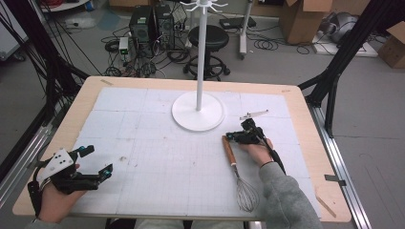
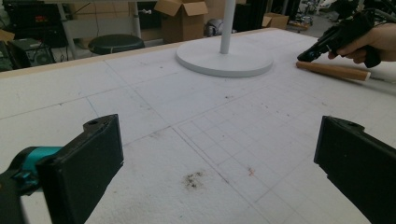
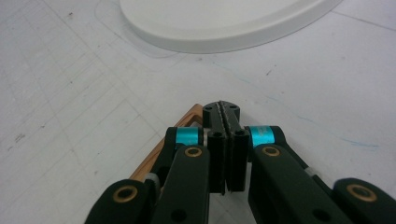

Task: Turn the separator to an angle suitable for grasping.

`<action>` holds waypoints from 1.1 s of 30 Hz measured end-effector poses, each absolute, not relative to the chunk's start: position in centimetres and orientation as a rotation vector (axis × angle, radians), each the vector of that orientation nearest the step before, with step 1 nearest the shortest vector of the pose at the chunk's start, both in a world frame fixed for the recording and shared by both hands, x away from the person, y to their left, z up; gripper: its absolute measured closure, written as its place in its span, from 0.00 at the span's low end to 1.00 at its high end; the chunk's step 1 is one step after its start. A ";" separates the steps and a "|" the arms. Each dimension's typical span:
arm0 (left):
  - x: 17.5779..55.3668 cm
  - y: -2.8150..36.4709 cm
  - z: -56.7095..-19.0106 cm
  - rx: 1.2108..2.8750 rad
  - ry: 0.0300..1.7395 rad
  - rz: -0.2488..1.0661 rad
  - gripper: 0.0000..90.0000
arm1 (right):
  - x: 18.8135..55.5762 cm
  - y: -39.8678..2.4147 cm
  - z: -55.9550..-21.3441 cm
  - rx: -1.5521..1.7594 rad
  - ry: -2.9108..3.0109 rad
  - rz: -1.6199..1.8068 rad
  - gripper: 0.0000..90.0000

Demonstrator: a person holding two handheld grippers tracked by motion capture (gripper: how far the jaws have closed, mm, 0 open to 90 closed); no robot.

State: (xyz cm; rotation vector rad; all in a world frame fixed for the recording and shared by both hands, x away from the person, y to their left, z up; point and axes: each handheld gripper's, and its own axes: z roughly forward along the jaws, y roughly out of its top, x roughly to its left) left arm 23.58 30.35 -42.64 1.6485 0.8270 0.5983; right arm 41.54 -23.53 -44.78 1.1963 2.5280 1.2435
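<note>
A whisk lies on the white mat right of centre, its wooden handle [image 1: 229,150] pointing away from me and its wire head [image 1: 245,195] near the front edge. My right gripper [image 1: 228,137] is shut, its tips low over the far end of the handle. In the right gripper view the jaws [image 3: 225,112] press flat together with nothing between them, and the handle end [image 3: 161,151] shows just beneath and to their left. My left gripper [image 1: 99,160] rests at the front left, open and empty [image 2: 219,158]. From there I see the right gripper [image 2: 306,56] above the handle [image 2: 334,71].
A white stand with a round base [image 1: 198,117] and a tall pole rises at the back centre of the mat, close beyond the right gripper [image 3: 224,23]. A thin wooden stick [image 1: 327,206] lies at the table's front right corner. A stool and boxes stand on the floor beyond.
</note>
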 end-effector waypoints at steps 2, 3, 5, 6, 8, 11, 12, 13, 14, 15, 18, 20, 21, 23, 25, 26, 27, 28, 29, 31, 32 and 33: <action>23.6 30.3 -42.6 1.648 0.825 0.598 0.02 | 41.4 -23.3 -44.7 1.196 2.540 1.241 1.00; 23.6 30.3 -42.6 1.651 0.825 0.598 0.02 | 41.4 -23.2 -44.7 1.185 2.542 1.240 1.00; 23.6 30.2 -42.7 1.651 0.826 0.598 0.02 | 41.3 -22.9 -44.7 1.176 2.553 1.239 1.00; 23.6 30.2 -42.7 1.651 0.825 0.595 0.02 | 41.2 -22.8 -44.7 1.167 2.557 1.241 1.00; 23.7 30.3 -42.7 1.651 0.824 0.597 0.02 | 41.1 -22.6 -44.7 1.162 2.568 1.242 1.00; 23.7 30.3 -42.7 1.651 0.826 0.595 0.02 | 41.0 -22.4 -44.7 1.162 2.583 1.256 1.00; 23.7 30.3 -42.7 1.652 0.825 0.596 0.02 | 41.0 -22.3 -44.8 1.163 2.589 1.265 1.00; 23.7 30.3 -42.7 1.652 0.826 0.596 0.02 | 40.9 -22.2 -44.8 1.163 2.594 1.269 1.00; 23.7 30.3 -42.7 1.651 0.824 0.597 0.02 | 40.9 -22.1 -44.8 1.158 2.600 1.272 1.00; 23.7 30.3 -42.7 1.651 0.824 0.597 0.02 | 40.9 -22.0 -44.8 1.159 2.606 1.275 1.00; 23.7 30.3 -42.7 1.652 0.823 0.597 0.02 | 40.8 -21.7 -44.8 1.156 2.618 1.283 1.00; 23.7 30.2 -42.7 1.651 0.824 0.596 0.02 | 40.8 -21.5 -44.8 1.147 2.625 1.282 1.00; 23.7 30.2 -42.7 1.652 0.822 0.593 0.02 | 40.7 -21.5 -44.8 1.148 2.630 1.281 1.00; 23.8 30.2 -42.7 1.650 0.820 0.591 0.02 | 40.7 -21.3 -44.8 1.151 2.638 1.283 1.00; 23.8 30.2 -42.7 1.650 0.819 0.591 0.02 | 40.6 -21.2 -44.8 1.145 2.645 1.289 1.00; 23.8 30.2 -42.7 1.650 0.819 0.591 0.02 | 40.6 -21.1 -44.8 1.136 2.647 1.290 1.00; 23.8 30.1 -42.7 1.649 0.821 0.590 0.02 | 40.5 -21.0 -44.8 1.137 2.652 1.288 1.00; 23.9 30.1 -42.7 1.652 0.820 0.590 0.02 | 40.5 -20.9 -44.8 1.131 2.656 1.284 1.00; 23.9 30.1 -42.7 1.652 0.818 0.590 0.02 | 40.5 -20.8 -44.7 1.134 2.662 1.277 1.00; 23.9 30.1 -42.7 1.653 0.815 0.589 0.02 | 40.4 -20.7 -44.7 1.131 2.667 1.277 1.00; 23.9 30.1 -42.7 1.652 0.815 0.589 0.02 | 40.4 -20.5 -44.7 1.129 2.671 1.275 1.00; 23.9 30.1 -42.7 1.651 0.816 0.589 0.02 | 40.4 -20.5 -44.7 1.128 2.673 1.272 1.00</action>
